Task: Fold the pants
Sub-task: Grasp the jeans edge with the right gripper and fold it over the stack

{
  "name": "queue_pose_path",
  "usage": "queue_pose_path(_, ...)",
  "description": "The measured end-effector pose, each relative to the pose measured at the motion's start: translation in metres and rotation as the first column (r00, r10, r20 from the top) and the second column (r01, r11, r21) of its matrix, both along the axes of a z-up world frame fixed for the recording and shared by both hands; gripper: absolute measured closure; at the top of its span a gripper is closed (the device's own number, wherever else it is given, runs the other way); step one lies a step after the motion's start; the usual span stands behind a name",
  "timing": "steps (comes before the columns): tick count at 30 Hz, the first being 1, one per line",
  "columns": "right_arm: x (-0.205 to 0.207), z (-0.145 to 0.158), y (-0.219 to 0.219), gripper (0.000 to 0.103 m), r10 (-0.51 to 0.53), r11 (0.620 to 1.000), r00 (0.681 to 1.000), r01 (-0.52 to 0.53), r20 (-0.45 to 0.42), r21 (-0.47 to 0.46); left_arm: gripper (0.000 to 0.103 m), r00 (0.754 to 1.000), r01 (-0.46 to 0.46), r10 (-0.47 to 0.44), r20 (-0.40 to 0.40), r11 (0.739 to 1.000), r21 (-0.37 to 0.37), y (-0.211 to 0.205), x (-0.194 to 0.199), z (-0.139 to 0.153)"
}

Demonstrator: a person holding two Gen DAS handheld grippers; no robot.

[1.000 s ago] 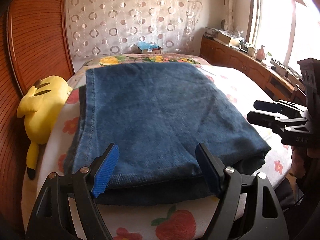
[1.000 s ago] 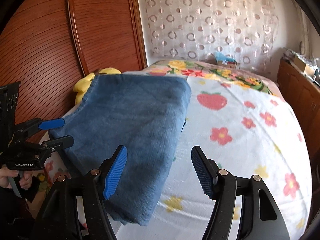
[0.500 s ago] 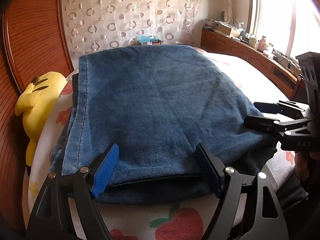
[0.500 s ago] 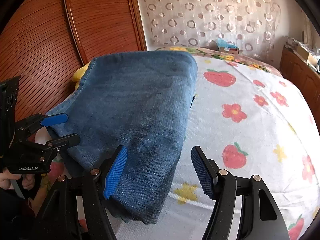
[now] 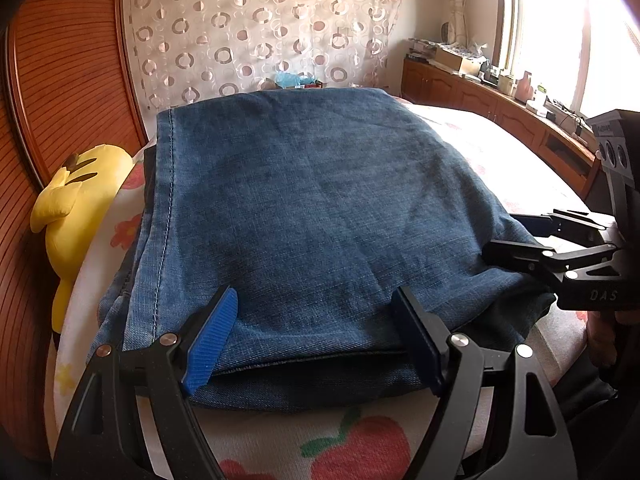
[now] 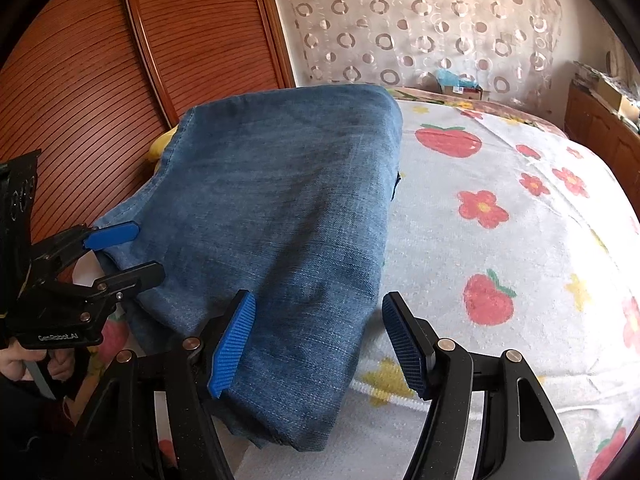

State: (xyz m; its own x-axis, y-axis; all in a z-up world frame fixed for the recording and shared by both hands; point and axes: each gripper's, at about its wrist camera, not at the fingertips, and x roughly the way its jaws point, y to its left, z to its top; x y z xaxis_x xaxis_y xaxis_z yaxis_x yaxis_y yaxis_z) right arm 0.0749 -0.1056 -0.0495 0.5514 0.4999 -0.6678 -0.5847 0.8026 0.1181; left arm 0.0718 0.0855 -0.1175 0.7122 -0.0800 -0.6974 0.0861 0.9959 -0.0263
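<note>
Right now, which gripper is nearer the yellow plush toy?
Left. The left gripper sits at the near edge of the folded jeans, on the yellow plush toy side. The right gripper is at the jeans' opposite corner.

Sunlit window [image 5: 560, 40] w/ wood cabinets [image 5: 500, 108], circle-print curtain [image 5: 260, 36].

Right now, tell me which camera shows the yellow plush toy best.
The left wrist view. There the yellow plush toy lies in plain sight beside the folded jeans, against the wooden headboard, with its head, ear and body showing. The right wrist view shows only a small yellow sliver peeking out behind the jeans.
</note>
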Motion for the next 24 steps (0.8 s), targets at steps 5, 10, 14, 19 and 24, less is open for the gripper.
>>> queue_pose_path(5,-0.002,-0.001,0.008,0.047,0.019,1.0,1.0,-0.019,-0.009,0.009,0.023,1.0,0.0,0.0,0.0,1.0,-0.001,0.0,0.0,0.0)
queue_pose_path(10,-0.003,0.0,0.013,0.061,0.028,1.0,1.0,-0.028,-0.001,0.007,0.023,1.0,0.001,-0.001,0.002,1.0,0.001,0.0,0.001,0.0)
queue_pose_path(14,-0.003,0.001,0.014,0.068,0.029,1.0,1.0,-0.029,0.01,0.008,0.023,1.0,0.001,-0.001,0.003,1.0,-0.001,0.0,0.001,0.0)
queue_pose_path(19,-0.004,0.002,0.011,0.079,0.033,0.999,0.999,-0.034,0.019,0.031,0.021,1.0,0.004,-0.004,0.006,1.0,-0.001,-0.003,0.002,0.001)
queue_pose_path(24,-0.009,0.011,0.012,0.086,0.047,0.997,0.997,-0.05,0.053,0.051,0.021,1.0,0.006,-0.006,0.005,1.0,-0.007,-0.005,0.003,0.001)
